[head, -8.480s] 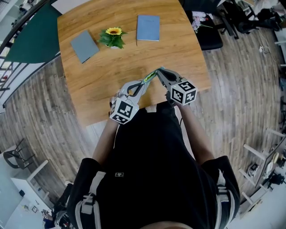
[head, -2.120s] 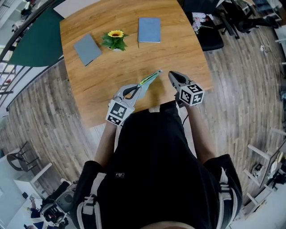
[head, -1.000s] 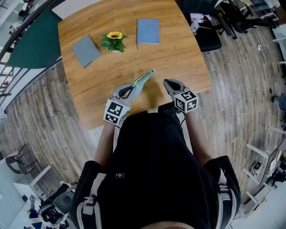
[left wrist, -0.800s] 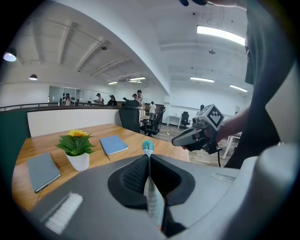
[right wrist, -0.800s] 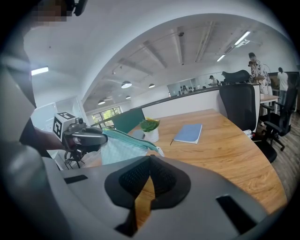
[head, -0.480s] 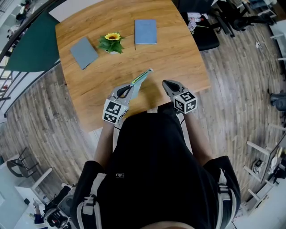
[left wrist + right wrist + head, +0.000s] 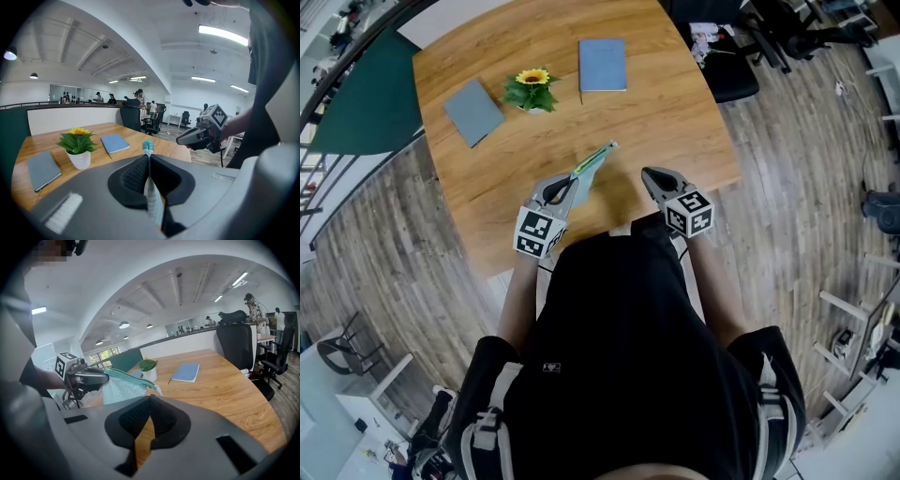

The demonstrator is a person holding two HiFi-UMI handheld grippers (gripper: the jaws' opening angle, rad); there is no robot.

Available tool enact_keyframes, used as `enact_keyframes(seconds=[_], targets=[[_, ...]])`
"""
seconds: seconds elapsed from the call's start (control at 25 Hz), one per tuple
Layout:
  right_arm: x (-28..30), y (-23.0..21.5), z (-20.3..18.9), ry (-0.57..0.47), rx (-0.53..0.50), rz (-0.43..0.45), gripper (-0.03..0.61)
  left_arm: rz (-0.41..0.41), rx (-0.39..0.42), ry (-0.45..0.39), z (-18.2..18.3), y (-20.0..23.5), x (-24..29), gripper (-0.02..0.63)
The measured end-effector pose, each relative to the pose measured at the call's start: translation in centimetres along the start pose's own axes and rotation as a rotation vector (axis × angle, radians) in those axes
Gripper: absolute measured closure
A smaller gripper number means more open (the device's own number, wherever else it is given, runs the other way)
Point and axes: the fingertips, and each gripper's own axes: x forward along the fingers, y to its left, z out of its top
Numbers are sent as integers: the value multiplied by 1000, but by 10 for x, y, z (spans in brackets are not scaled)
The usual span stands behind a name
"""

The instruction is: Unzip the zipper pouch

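The zipper pouch (image 7: 592,162) is pale mint with a teal zipper and hangs above the wooden table (image 7: 675,122). My left gripper (image 7: 573,180) is shut on one end of it. In the left gripper view the pouch (image 7: 149,192) runs edge-on between the closed pads, past the left gripper (image 7: 149,157). In the right gripper view the pouch (image 7: 123,386) sticks out flat from the left gripper (image 7: 86,377), with the zipper pull (image 7: 158,391) at its free end. My right gripper (image 7: 649,174) is shut on nothing, a short way right of the pouch, its closed right gripper (image 7: 150,397) showing only table.
A potted sunflower (image 7: 530,87) stands at the back of the table between a grey notebook (image 7: 473,98) and a blue notebook (image 7: 602,65). A black office chair (image 7: 727,66) stands beyond the right edge. The person's body fills the near side.
Several seconds ago both grippers met at the pouch; the right one has since let go and drawn off to the right. Over the last second neither gripper visibly moved.
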Motion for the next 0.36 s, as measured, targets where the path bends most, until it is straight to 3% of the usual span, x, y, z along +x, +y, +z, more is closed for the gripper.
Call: enact_keyframes(seconds=[0.36], targets=[[-2, -3, -4, -3, -1, 3, 575, -4, 1, 3, 0, 3, 4, 607]])
